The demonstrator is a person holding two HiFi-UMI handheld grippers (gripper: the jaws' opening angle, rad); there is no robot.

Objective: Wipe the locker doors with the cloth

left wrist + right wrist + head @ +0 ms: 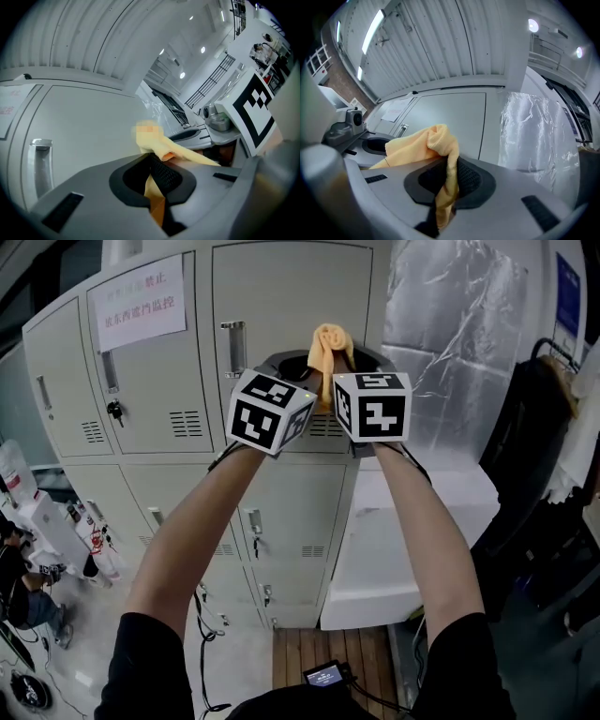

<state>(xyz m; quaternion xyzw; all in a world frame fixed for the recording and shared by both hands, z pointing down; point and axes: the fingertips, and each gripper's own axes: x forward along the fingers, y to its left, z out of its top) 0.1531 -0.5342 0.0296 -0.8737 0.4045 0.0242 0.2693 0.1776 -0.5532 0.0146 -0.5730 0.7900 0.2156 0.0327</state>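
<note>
An orange cloth (328, 341) is bunched upward between my two grippers, which are held side by side before the upper middle locker door (281, 296). The left gripper (296, 366) is shut on one part of the cloth (174, 153), which passes down between its jaws. The right gripper (360, 362) is shut on another part, with a fold of the cloth (425, 142) hanging over its pads. In the left gripper view the door (89, 126) and its handle (40, 154) lie close ahead. The same door (450, 119) fills the middle of the right gripper view.
A paper notice (138, 304) hangs on the left upper locker, keys (114, 410) below it. Smaller lockers (272, 531) stand underneath. Silver plastic wrap (459, 343) covers something at the right, with a white box (422, 531) below. A dark bag (534, 456) hangs far right.
</note>
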